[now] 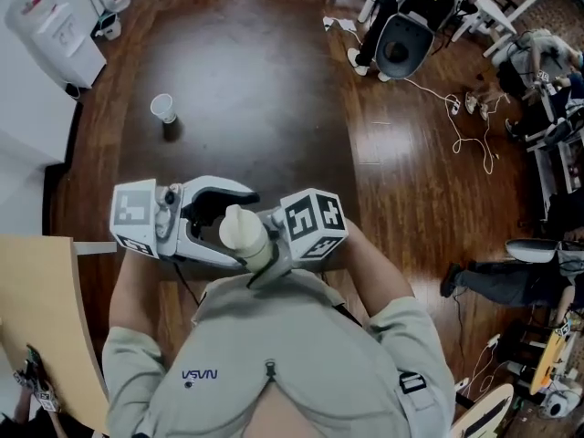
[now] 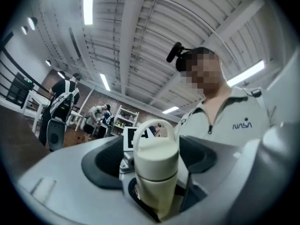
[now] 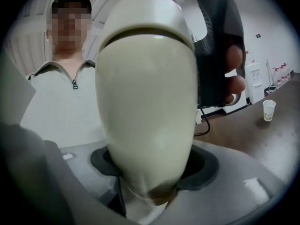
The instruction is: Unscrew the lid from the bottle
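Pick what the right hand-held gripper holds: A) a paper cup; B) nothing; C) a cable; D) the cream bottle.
D: the right hand-held gripper is clamped on the cream bottle; the paper cup stands apart, untouched.

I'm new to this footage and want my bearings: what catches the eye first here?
A cream bottle, its lid on, is held at the chest of the person. The right gripper clamps its lower body, while the left gripper has its jaws open around the lid end. Farther off stands a lone white paper cup.
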A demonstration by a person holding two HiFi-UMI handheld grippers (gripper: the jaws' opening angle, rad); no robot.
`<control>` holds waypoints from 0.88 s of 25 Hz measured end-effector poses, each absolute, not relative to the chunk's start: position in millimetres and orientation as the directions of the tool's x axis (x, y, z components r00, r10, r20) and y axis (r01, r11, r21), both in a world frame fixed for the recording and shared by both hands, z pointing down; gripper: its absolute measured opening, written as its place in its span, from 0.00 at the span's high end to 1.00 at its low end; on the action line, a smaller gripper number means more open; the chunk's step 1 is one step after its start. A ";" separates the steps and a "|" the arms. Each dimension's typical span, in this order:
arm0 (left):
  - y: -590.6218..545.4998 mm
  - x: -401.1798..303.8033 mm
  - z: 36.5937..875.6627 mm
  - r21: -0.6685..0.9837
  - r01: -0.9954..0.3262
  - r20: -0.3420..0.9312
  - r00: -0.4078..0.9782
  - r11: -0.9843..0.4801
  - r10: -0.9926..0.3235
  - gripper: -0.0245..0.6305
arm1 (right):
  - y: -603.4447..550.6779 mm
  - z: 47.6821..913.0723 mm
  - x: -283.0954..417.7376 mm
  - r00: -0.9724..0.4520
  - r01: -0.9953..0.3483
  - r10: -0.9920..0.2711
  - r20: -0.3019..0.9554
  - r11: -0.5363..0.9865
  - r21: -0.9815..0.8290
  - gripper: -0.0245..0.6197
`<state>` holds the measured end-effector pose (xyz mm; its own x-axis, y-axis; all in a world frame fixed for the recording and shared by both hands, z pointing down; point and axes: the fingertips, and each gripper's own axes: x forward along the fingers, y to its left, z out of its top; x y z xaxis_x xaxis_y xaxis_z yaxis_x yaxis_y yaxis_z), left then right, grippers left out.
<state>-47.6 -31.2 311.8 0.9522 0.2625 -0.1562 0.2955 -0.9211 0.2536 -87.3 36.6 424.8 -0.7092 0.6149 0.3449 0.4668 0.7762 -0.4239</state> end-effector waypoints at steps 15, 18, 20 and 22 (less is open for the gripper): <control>-61.7 -34.1 333.2 0.146 -0.029 -0.006 1.000 -0.989 -0.030 0.49 | -20.5 457.5 -88.2 -0.796 0.195 0.314 0.518 0.942 -0.272 0.49; -77.5 -31.8 336.6 0.156 -0.212 0.012 0.977 -0.965 -0.213 0.49 | -49.5 465.9 -89.3 -0.822 0.013 0.115 0.558 0.983 -0.183 0.49; -91.7 -34.5 338.7 0.155 -0.368 0.017 0.929 -0.917 -0.370 0.49 | -74.1 469.7 -88.9 -0.814 -0.146 -0.059 0.578 0.984 -0.105 0.49; -105.1 -40.6 342.0 0.141 -0.515 0.014 0.855 -0.845 -0.519 0.49 | -98.2 470.2 -87.6 -0.773 -0.301 -0.234 0.590 0.953 -0.017 0.49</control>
